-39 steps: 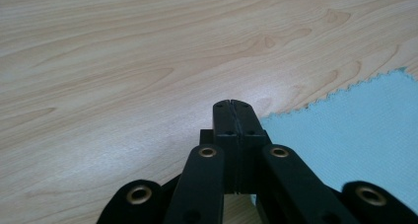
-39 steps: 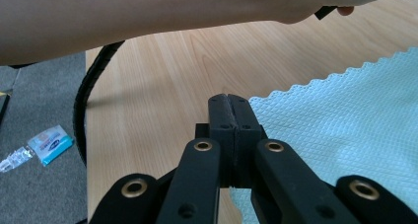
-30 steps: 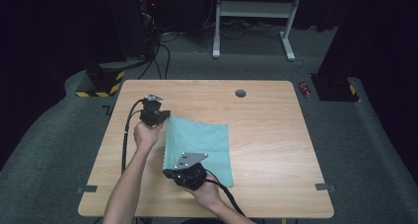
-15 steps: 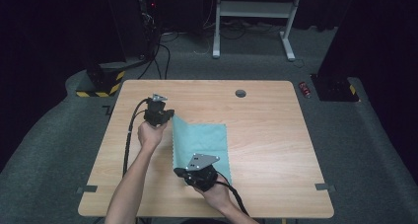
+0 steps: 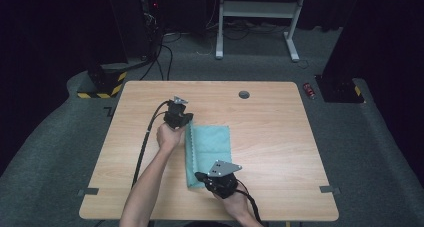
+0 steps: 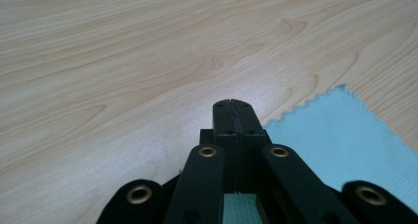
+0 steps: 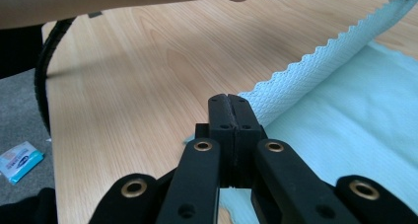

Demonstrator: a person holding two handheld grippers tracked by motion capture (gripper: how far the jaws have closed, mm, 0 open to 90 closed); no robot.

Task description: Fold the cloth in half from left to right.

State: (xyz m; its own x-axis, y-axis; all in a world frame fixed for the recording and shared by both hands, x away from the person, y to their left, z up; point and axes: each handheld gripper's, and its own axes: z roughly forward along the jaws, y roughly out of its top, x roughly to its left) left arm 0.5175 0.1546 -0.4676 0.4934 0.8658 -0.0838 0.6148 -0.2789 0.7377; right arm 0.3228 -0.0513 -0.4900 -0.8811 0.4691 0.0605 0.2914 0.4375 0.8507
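Closest to the desk's (image 5: 280,152) near edge, the right tool (image 5: 202,177) is clamped on the near corner of the teal cloth (image 5: 215,147), jaws pinched tight with fabric under them. Further up, the left tool (image 5: 189,125) grips the far corner of that same left edge, also closed on it, so the edge is lifted and standing up along the fold. The cloth sits mid-desk. Risk as I see it: if the two hands travel unevenly, the fold goes crooked, or a thin corner slips out.
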